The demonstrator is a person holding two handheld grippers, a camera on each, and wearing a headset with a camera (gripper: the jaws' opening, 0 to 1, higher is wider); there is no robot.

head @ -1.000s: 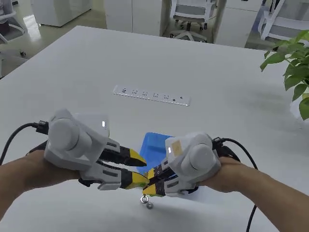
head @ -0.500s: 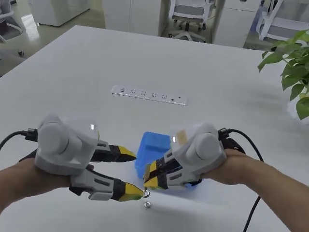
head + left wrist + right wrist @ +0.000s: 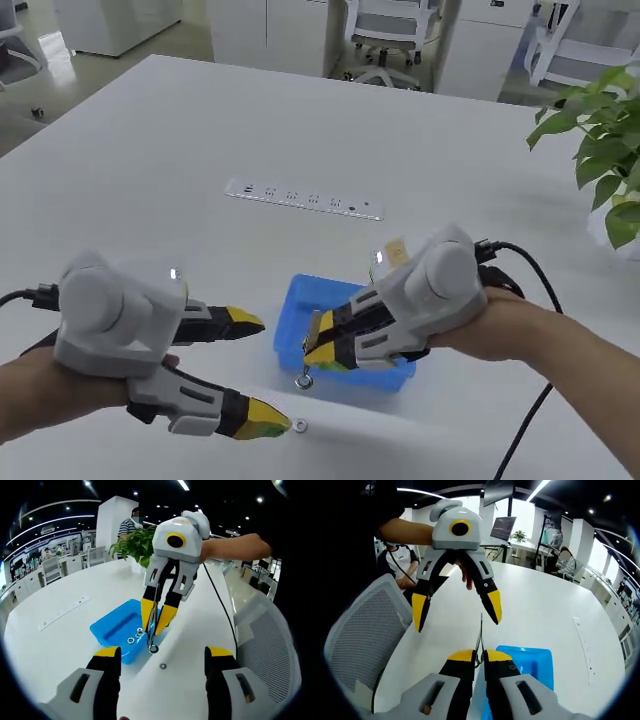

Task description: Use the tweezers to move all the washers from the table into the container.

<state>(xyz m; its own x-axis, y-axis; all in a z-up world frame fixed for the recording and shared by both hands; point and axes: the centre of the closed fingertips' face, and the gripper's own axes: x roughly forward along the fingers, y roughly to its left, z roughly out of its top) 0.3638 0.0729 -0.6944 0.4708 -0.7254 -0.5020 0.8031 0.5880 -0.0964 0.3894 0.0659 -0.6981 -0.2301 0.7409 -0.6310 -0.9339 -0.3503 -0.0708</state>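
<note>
Big white table [image 3: 200, 130] first, nothing new there. The action is with the grippers. A second ago both were huddled low over the loose washers in front of the box. Now the left gripper [image 3: 262, 372] has backed off to its own side, jaws spread wide and holding nothing. The right gripper [image 3: 318, 352] has lifted and swung toward the box, jaws squeezed together on the tweezers [image 3: 313, 335].

So I'd say one pick worked and I'm mid-carry.

The blue container [image 3: 117, 625] sits just beyond the right gripper, and a few washers [image 3: 135, 636] already lie on its floor.

The tweezers point down, and the carried washer [image 3: 153, 649] hangs at their tip, right at the container's near wall. I can't tell whether it's over the inside yet.

One last washer [image 3: 301, 426] lies on the table, just beside the left gripper's lower jaw tip. I reckon it needs one more trip.
</note>
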